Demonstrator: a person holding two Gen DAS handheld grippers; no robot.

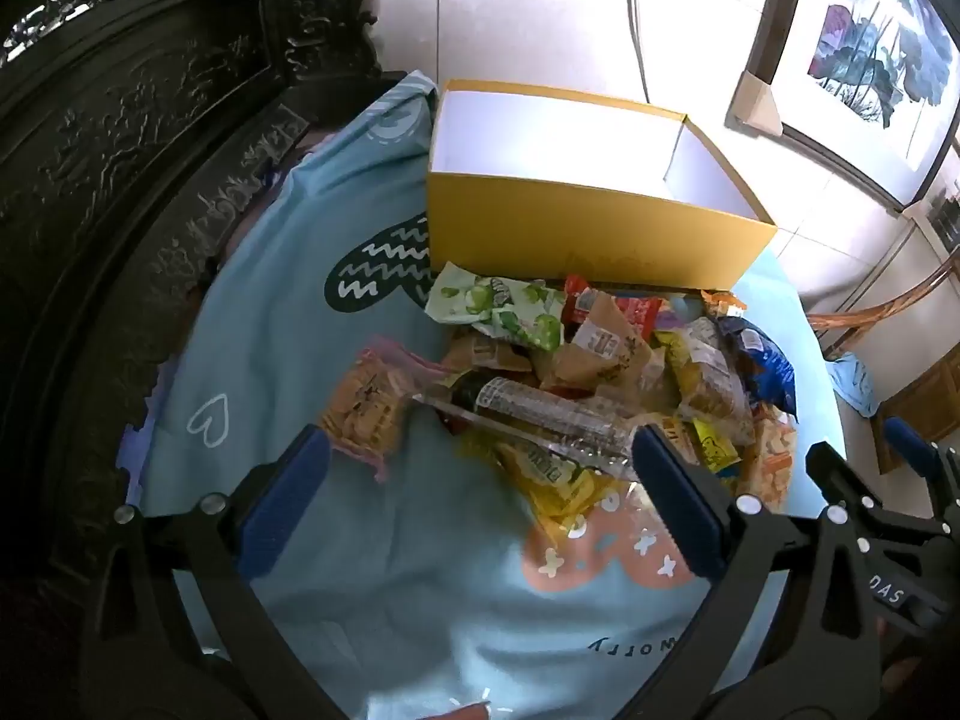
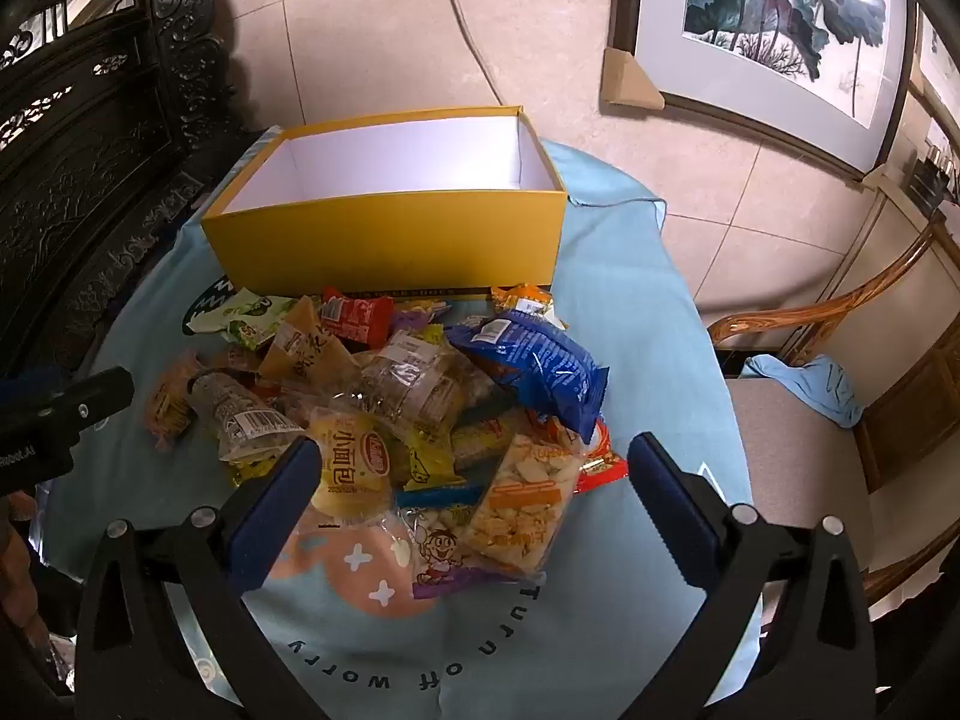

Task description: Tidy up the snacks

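Note:
A pile of snack packets (image 1: 600, 384) lies on the light blue cloth, in front of an empty yellow box (image 1: 588, 234) with a white inside. The pile (image 2: 420, 396) and the box (image 2: 390, 234) also show in the right wrist view. My left gripper (image 1: 480, 450) is open and empty, just above the near left side of the pile, by a clear packet (image 1: 540, 414). My right gripper (image 2: 474, 456) is open and empty, over the near edge of the pile, above a small bread packet (image 2: 354, 462) and a rice-cracker packet (image 2: 522, 504). A blue packet (image 2: 534, 366) lies on top.
The round table wears a blue printed cloth (image 2: 600, 630). Dark carved wooden furniture (image 1: 120, 150) stands to the left. A wooden chair (image 2: 840, 420) with a blue rag is at the right. A framed painting (image 2: 768, 24) leans against the tiled wall behind.

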